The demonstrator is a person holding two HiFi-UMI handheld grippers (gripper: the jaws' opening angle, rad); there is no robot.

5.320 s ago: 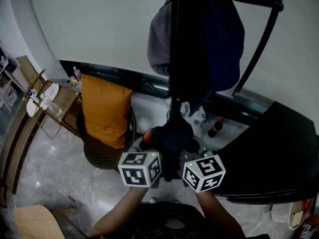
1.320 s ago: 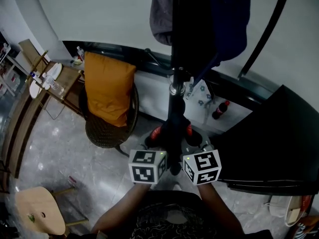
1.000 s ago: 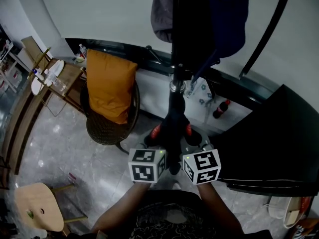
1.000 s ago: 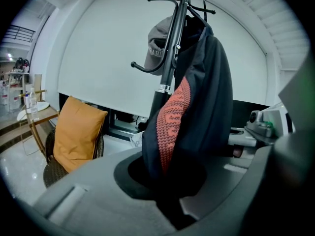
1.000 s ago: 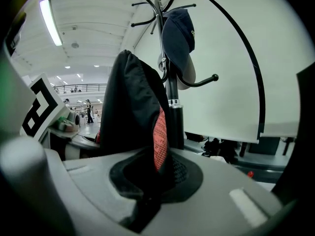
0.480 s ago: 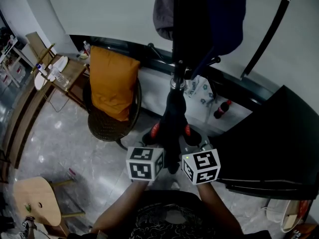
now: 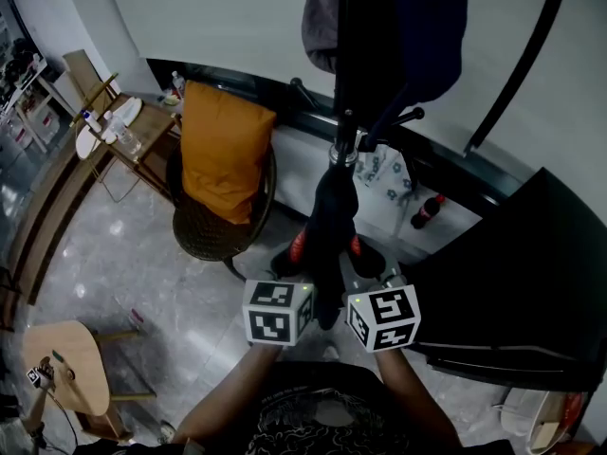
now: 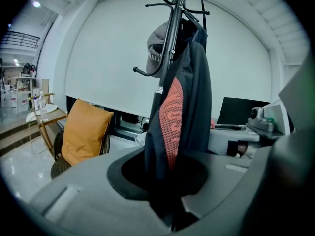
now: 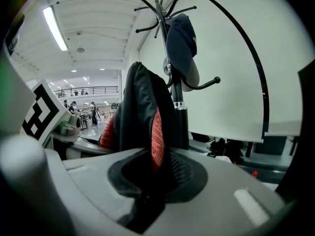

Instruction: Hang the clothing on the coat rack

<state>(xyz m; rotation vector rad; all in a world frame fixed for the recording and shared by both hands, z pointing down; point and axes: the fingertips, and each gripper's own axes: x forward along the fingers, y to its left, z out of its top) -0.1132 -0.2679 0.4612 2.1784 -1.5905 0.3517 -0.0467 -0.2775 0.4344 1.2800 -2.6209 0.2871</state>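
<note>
A dark garment with red knit panels (image 8: 172, 117) hangs down along the black coat rack pole (image 7: 342, 112); in the head view its lower end (image 7: 332, 226) reaches my grippers. My left gripper (image 8: 170, 218) is shut on the garment's bottom edge, seen too in the head view (image 7: 305, 278). My right gripper (image 9: 145, 208) is shut on the same garment (image 9: 142, 117), close beside the left one (image 7: 356, 275). A grey cap (image 7: 322, 17) and a navy cap (image 9: 181, 43) hang on the rack's upper hooks.
A wicker chair with an orange cushion (image 7: 223, 164) stands left of the rack. A black table (image 7: 512, 282) fills the right side. A cola bottle (image 7: 427, 212) stands on the floor behind the rack. A wooden stool (image 7: 62, 377) is at lower left, a side table (image 7: 114, 131) at far left.
Both grippers have kept their hold on the garment and barely moved. The head view has swung a little, so the chair and stool sit further right in it.
</note>
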